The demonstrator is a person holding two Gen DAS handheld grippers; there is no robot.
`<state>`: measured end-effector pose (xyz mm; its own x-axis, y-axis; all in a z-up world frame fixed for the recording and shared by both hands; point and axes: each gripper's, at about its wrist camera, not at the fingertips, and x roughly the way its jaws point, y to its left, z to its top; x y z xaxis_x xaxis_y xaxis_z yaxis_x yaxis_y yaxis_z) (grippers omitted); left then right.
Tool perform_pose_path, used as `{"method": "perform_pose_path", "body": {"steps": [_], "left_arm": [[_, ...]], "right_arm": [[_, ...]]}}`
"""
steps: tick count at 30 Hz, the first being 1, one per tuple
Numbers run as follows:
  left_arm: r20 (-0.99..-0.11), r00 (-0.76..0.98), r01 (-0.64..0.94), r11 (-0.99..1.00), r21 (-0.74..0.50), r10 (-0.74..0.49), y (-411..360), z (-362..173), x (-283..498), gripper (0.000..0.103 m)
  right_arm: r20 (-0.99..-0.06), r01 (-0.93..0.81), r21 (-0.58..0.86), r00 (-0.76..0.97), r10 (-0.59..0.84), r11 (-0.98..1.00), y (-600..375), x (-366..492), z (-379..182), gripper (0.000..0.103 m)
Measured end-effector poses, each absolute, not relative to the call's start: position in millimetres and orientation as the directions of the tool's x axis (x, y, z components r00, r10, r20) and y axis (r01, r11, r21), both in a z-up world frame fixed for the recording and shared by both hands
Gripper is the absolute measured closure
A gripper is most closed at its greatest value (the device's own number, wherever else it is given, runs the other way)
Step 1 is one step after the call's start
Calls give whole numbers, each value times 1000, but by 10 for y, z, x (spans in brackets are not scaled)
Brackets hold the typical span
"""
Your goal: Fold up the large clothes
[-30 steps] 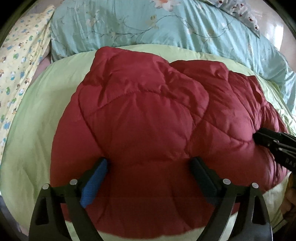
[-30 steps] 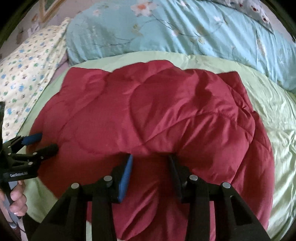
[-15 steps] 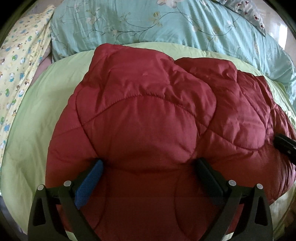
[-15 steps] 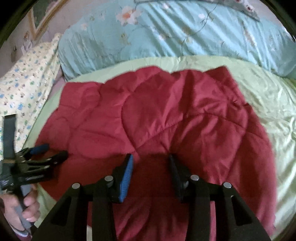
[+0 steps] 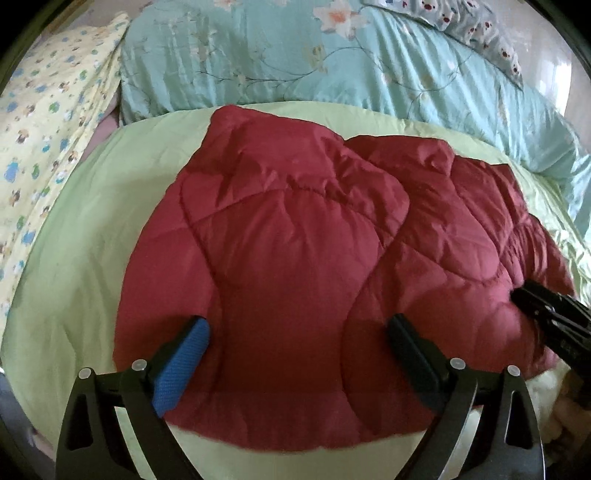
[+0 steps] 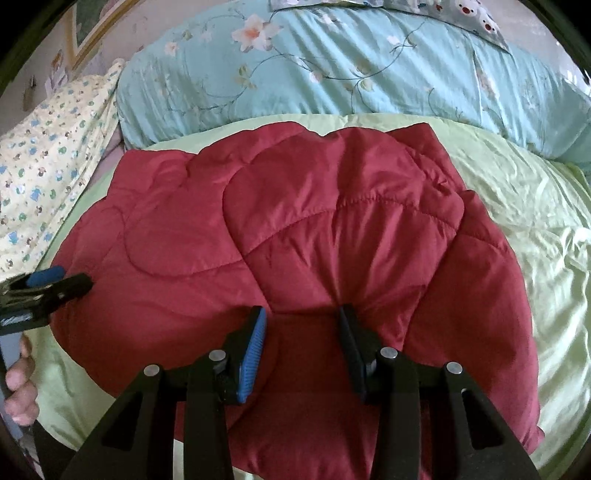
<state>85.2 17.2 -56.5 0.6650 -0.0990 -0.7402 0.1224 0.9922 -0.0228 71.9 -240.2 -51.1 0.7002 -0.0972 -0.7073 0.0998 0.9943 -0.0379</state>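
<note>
A puffy red quilted jacket [image 5: 295, 251] lies folded in a thick bundle on a light green bedsheet [image 5: 92, 229]; it also shows in the right wrist view [image 6: 295, 240]. My left gripper [image 5: 299, 325] is open wide, its fingers pressed down on the near left part of the jacket. My right gripper [image 6: 301, 317] is open with a narrower gap, fingers resting on the near right part. Each gripper shows in the other's view: the right one [image 5: 532, 299] at the jacket's right edge, the left one [image 6: 70, 282] at its left edge.
A light blue floral duvet [image 5: 314, 62] is bunched along the far side of the bed. A yellow patterned cloth [image 5: 44, 147] lies at the left. A bear-print pillow [image 5: 480, 26] sits far right. The green sheet [image 6: 535, 221] spreads out to the right.
Both grippers have stayed open on the jacket. The left gripper has drawn back toward the near edge, so green sheet shows below the jacket. The right gripper has shifted a little.
</note>
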Motion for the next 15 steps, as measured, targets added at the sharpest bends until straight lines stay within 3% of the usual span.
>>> {"method": "perform_pose_path", "body": {"steps": [5, 8, 11, 15], "left_arm": [[-736, 674, 97, 995, 3, -63, 245, -483, 799, 7], [-735, 678, 74, 997, 24, -32, 267, -503, 827, 7], [-757, 650, 81, 997, -21, -69, 324, -664, 883, 4], [-753, 655, 89, 996, -5, -62, 299, -689, 887, 2]], "right_arm": [[-672, 100, 13, 738, -66, 995, -2432, 583, -316, 61], [-629, 157, -17, 766, -133, 988, -2538, 503, -174, 60], [-691, 221, -50, 696, -194, 974, -2744, 596, -357, 58], [-700, 225, -75, 682, -212, 971, -2709, 646, -408, 58]]}}
